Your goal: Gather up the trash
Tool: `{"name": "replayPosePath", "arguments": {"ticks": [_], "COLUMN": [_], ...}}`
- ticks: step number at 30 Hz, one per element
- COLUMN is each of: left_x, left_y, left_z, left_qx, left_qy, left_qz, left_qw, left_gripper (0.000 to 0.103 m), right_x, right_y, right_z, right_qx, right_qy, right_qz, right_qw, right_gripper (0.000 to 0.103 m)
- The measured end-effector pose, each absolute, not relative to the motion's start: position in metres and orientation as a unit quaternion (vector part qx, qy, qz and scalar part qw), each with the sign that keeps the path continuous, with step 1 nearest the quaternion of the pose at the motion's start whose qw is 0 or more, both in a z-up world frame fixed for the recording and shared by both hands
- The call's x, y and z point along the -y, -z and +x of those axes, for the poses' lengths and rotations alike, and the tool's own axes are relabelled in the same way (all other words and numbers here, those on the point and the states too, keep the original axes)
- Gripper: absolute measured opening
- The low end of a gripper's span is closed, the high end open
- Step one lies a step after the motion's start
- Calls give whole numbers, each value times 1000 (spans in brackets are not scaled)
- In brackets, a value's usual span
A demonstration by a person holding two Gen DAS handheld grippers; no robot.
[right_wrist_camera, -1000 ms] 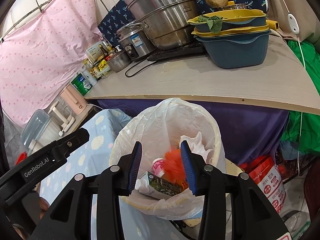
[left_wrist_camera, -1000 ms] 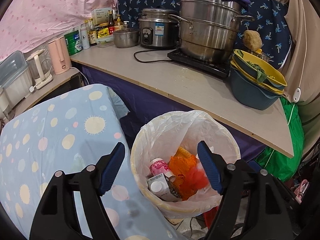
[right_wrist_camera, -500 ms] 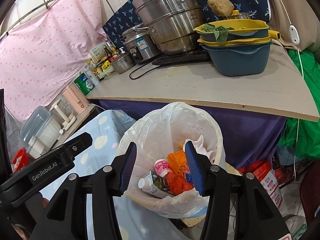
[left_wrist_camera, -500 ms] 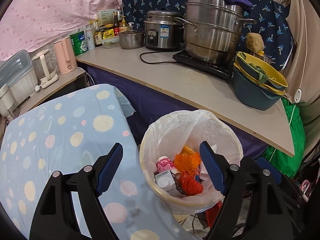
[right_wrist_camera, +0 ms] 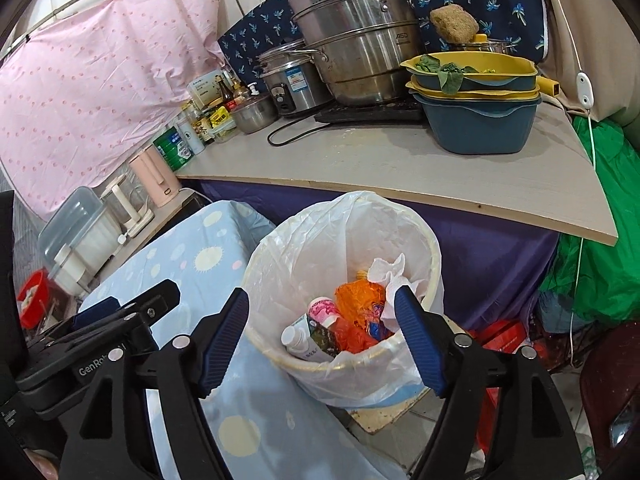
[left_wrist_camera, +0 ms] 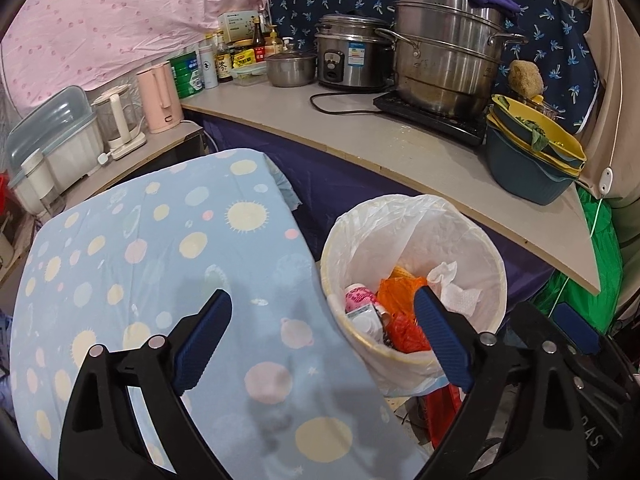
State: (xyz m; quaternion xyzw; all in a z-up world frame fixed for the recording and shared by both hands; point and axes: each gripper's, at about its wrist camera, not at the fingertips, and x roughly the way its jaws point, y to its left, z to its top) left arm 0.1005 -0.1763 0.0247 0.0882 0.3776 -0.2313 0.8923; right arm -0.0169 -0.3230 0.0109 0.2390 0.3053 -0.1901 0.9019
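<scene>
A round bin with a white plastic liner (left_wrist_camera: 416, 216) (right_wrist_camera: 320, 236) stands on the floor beside the table with the blue dotted cloth (left_wrist_camera: 132, 264) (right_wrist_camera: 200, 264). Inside lie an orange bag (left_wrist_camera: 400, 292) (right_wrist_camera: 360, 300), a crumpled white tissue (left_wrist_camera: 452, 286) (right_wrist_camera: 392, 276), a pink-capped bottle (left_wrist_camera: 360, 296) (right_wrist_camera: 322, 308) and a carton (right_wrist_camera: 308, 340). My left gripper (left_wrist_camera: 322, 340) is open and empty, above the table's edge and the bin's near rim. My right gripper (right_wrist_camera: 320, 342) is open and empty, above the bin's near side. The left gripper's body (right_wrist_camera: 100, 328) shows in the right wrist view.
A grey counter (left_wrist_camera: 360, 136) (right_wrist_camera: 400, 168) behind the bin holds a steel steamer pot (left_wrist_camera: 444, 60), a rice cooker (left_wrist_camera: 352, 60), stacked blue and yellow basins (left_wrist_camera: 532, 152) (right_wrist_camera: 476, 116), bottles and a pink kettle (left_wrist_camera: 158, 96). Green bags (right_wrist_camera: 592, 248) and red containers (right_wrist_camera: 500, 336) lie on the floor at right.
Both grippers have drawn back and up from the bin. The right gripper's jaws have opened wider. The carton that was between them now lies in the bin.
</scene>
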Motion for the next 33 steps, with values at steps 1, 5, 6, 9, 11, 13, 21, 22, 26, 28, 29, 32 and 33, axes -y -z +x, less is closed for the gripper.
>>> {"name": "replayPosePath", "arguments": {"ticks": [1,5,6,9,11,13,21,22,26,28,29,32,33], "left_x": [173,164,163,162,162,162,169,171,179,182,183,186,187], "left_y": [-24,-20,-19,-14,-11,-8,-3,-3,-2,-1,0,3,4], "left_z": [99,96,96,93,92,92,100,102,107,110,112,118,120], "left_qx": [-378,-386,-389,-393,-395,-399,-414,-415,-415,-415,-416,-423,-425], "left_qy": [230,223,223,219,215,215,212,212,218,217,217,216,217], "left_qz": [87,87,86,90,96,99,112,116,129,135,137,141,141], "left_qw": [893,891,890,888,888,886,878,877,874,873,872,869,867], "left_gripper": [90,90,90,90,90,90,90,90,90,90,90,90,90], "right_x": [320,312,310,307,306,307,319,320,321,322,322,322,321], "right_y": [-11,-10,-10,-8,-6,-4,-1,-2,-7,-8,-9,-8,-7], "right_z": [-18,-20,-21,-22,-22,-22,-17,-15,-7,-4,-1,5,7], "right_qx": [-308,-319,-323,-333,-341,-345,-362,-364,-365,-366,-366,-373,-376], "right_qy": [192,199,201,207,211,214,225,227,234,238,239,242,244], "right_qz": [235,222,218,208,201,200,202,201,191,185,184,181,177], "right_qw": [902,900,899,896,894,892,882,881,881,880,880,877,876], "right_gripper": [77,83,83,84,84,85,85,85,85,86,86,86,86]}}
